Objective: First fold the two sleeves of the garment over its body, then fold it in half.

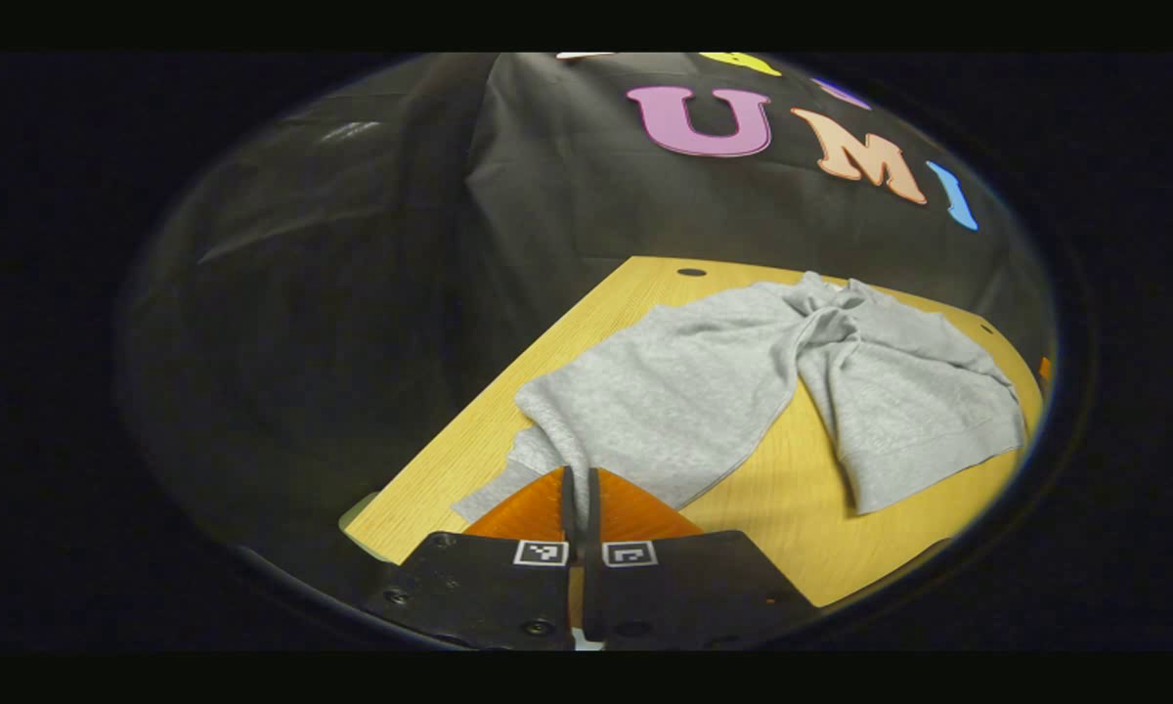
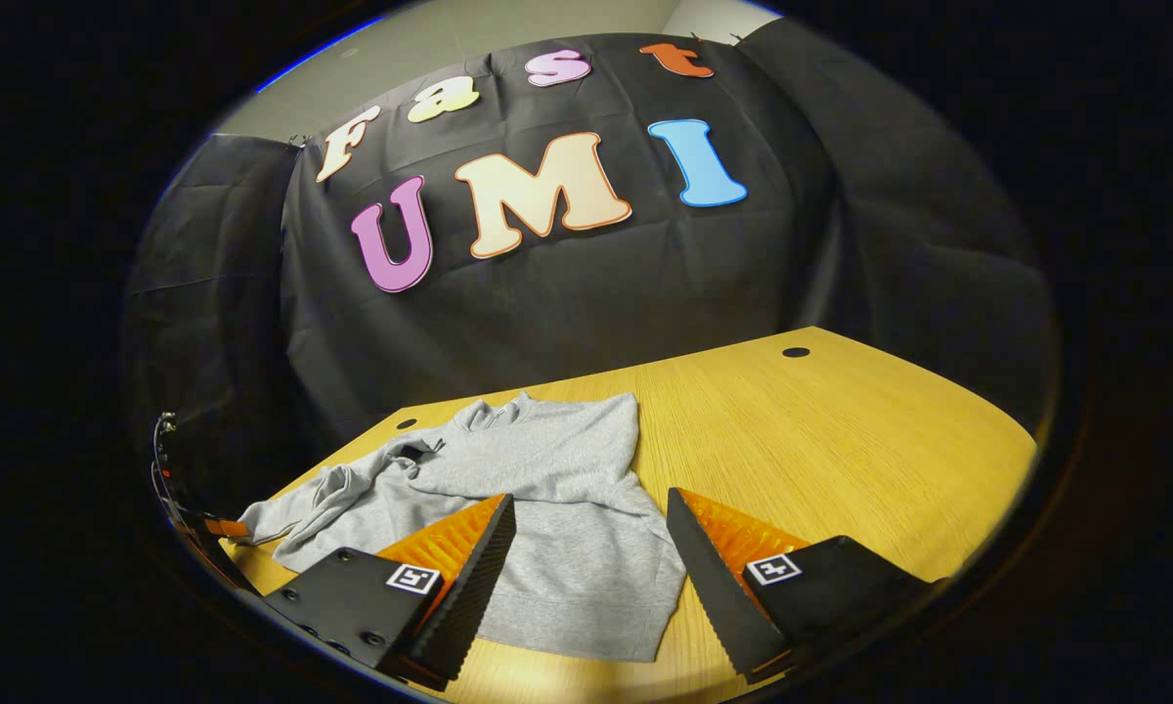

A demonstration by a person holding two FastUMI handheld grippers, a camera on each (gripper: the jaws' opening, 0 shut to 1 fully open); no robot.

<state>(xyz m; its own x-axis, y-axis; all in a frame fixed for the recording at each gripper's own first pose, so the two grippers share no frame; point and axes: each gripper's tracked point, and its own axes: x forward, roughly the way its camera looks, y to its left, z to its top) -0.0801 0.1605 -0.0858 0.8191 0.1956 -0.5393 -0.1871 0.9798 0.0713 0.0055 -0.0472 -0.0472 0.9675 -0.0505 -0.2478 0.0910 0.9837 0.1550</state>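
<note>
Jaws of the left gripper (image 1: 579, 489) stand pressed together with a pinch of grey cloth running up into the seam between them; jaws of the right gripper (image 2: 591, 577) stand wide apart and empty, poised over the lower part of the garment.

Desk (image 2: 841, 440): a pale wooden top with small round cable holes, carrying the whole work; its right half lies bare.

Garment (image 1: 704, 391): a grey long-sleeved sweatshirt lying on the left portion of the desk, partly gathered. Its body is spread but rumpled, and the hem (image 2: 567, 645) lies nearest the right gripper.

Sleeve (image 1: 557, 440): judged to be the part held by the left gripper, at the edge of the cloth close to the desk's near corner. The step in hand appears to be the first sleeve fold. To do it well, the held cloth should be carried low and straight across the body, kept taut enough not to drag the body along, and released only when it lies flat inside the side seam. The open gripper could usefully pin the body meanwhile.

Differences between views: the left gripper view shows the grasp itself and a twisted ridge of cloth (image 1: 821, 323) running across the middle of the garment. The right gripper view shows the neck opening (image 2: 494, 416) toward the back wall, a dark tag (image 2: 411, 452) and the other sleeve (image 2: 293, 508) bunched at the far left edge.
</note>
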